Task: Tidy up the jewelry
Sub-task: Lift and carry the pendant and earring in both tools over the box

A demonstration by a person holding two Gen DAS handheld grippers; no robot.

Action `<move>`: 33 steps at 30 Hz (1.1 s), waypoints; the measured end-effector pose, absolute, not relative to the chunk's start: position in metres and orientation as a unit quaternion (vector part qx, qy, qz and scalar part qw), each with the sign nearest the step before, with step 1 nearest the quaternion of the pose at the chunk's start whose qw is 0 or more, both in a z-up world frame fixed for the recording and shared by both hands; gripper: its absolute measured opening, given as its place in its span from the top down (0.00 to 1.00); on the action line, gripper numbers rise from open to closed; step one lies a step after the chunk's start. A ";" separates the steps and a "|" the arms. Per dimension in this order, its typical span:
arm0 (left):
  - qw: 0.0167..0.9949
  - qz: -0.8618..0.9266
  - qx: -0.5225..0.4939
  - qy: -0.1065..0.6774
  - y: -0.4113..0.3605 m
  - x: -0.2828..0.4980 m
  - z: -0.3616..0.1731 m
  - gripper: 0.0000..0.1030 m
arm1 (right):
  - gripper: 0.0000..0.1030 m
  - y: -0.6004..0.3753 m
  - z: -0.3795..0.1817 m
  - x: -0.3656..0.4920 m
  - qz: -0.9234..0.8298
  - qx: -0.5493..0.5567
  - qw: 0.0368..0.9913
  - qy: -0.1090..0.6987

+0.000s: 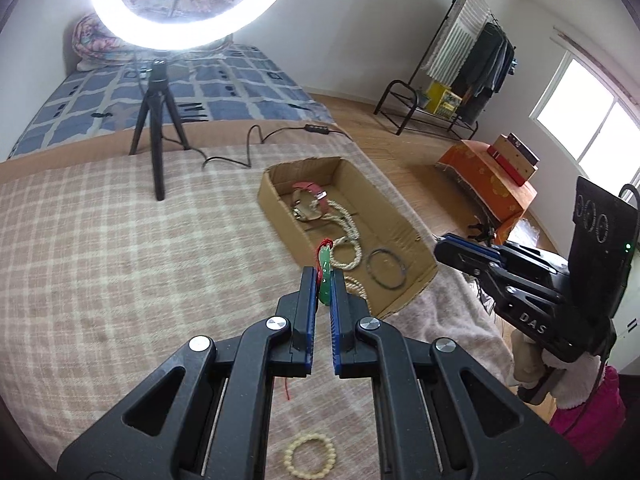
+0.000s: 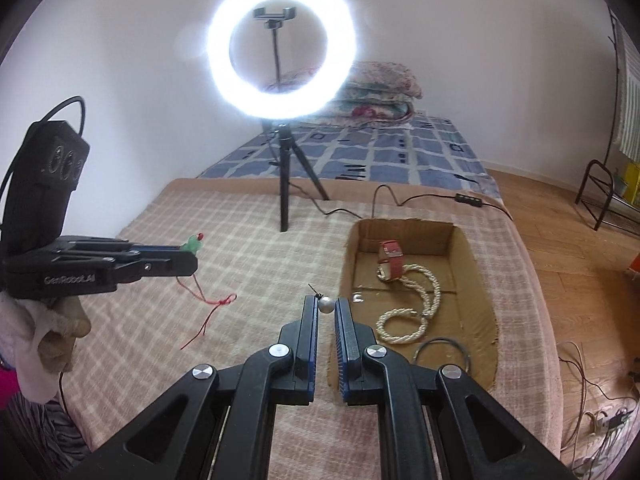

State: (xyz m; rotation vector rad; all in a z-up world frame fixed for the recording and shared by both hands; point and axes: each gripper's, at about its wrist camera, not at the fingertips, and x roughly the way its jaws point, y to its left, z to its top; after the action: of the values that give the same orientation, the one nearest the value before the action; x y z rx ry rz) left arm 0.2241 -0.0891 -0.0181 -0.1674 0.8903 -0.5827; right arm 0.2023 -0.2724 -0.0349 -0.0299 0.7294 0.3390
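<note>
Both grippers are loaded: left gripper (image 1: 323,280) clamps a green jade pendant (image 1: 325,286) above the bed beside the cardboard box (image 1: 280,222), right gripper (image 2: 326,307) pinches a pearl earring (image 2: 325,304) at its near-left corner; advise lowering each inside before releasing.

Left gripper (image 1: 323,280): jaws nearly closed, clamping a green pendant (image 1: 325,286) between the pads. Right gripper (image 2: 326,306): jaws narrow, pinching a silver bead (image 2: 326,305) at the tips.
</note>
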 end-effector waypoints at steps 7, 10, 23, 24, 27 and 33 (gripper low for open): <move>0.857 -0.297 -0.076 0.415 -0.117 0.232 -0.007 0.96 | 0.94 -0.291 -0.029 0.218 0.144 -0.009 0.925 0.351; 0.857 -0.304 -0.075 0.410 -0.129 0.236 -0.001 0.96 | 0.94 -0.297 -0.029 0.226 0.140 -0.009 0.925 0.353; 0.848 -0.326 -0.074 0.411 -0.175 0.252 -0.006 0.96 | 0.94 -0.319 -0.037 0.267 0.128 -0.018 0.924 0.361; 0.848 -0.326 -0.073 0.412 -0.178 0.252 -0.008 0.96 | 0.94 -0.321 -0.038 0.272 0.128 -0.018 0.923 0.362; 0.847 -0.326 -0.068 0.415 -0.186 0.254 -0.014 0.96 | 0.94 -0.325 -0.042 0.282 0.126 -0.016 0.923 0.363; 0.847 -0.324 -0.038 0.419 -0.205 0.252 -0.031 0.96 | 0.94 -0.333 -0.054 0.304 0.129 -0.007 0.920 0.369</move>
State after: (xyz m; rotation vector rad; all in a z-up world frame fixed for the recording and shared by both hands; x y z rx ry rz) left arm 0.2518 -0.2046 -0.0309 -0.0792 0.8838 -0.6836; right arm 0.3044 -0.3326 -0.0540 -0.0152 0.7590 0.2643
